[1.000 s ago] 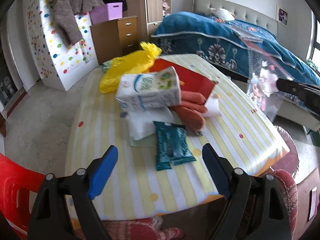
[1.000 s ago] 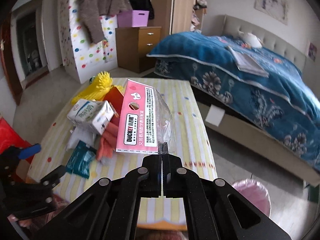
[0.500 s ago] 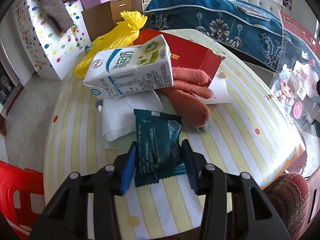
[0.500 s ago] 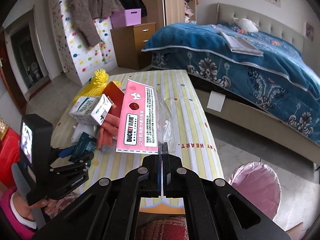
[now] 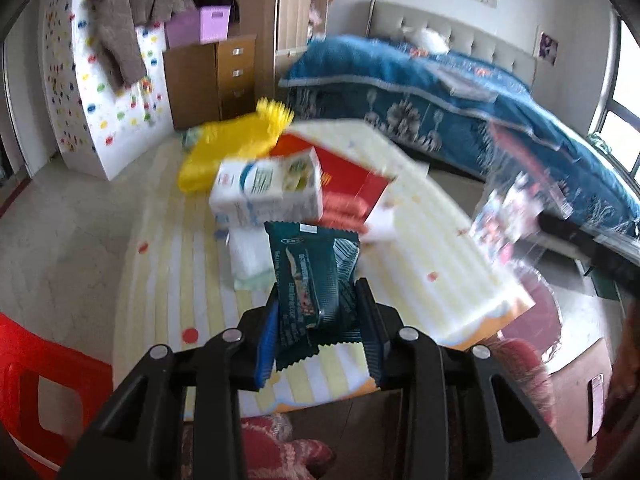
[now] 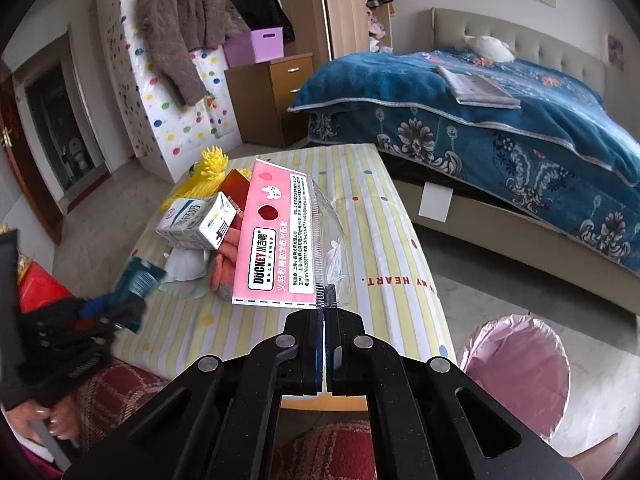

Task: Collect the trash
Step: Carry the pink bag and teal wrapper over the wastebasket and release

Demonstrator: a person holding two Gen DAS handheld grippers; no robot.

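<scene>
My left gripper [image 5: 318, 300] is shut on a dark green snack wrapper [image 5: 312, 276] and holds it above the striped table [image 5: 180, 264]. From the right wrist view the left gripper [image 6: 120, 304] is at the table's left edge with the wrapper [image 6: 138, 280]. My right gripper [image 6: 325, 308] is shut on a pink and clear plastic package [image 6: 280, 240], held above the table's near side. A milk carton [image 5: 268, 188], red box [image 5: 344, 176], yellow bag [image 5: 236, 140], sausages [image 5: 340, 210] and white tissue [image 5: 250, 254] lie on the table.
A pink-lined trash bin [image 6: 516, 372] stands on the floor right of the table. A red chair [image 5: 44, 380] is at the left. A blue bed [image 6: 500, 120] and a wooden drawer unit [image 6: 276, 96] stand behind.
My left gripper closed on the green wrapper and lifted it off the table. My right gripper keeps holding the pink package, nearly unmoved.
</scene>
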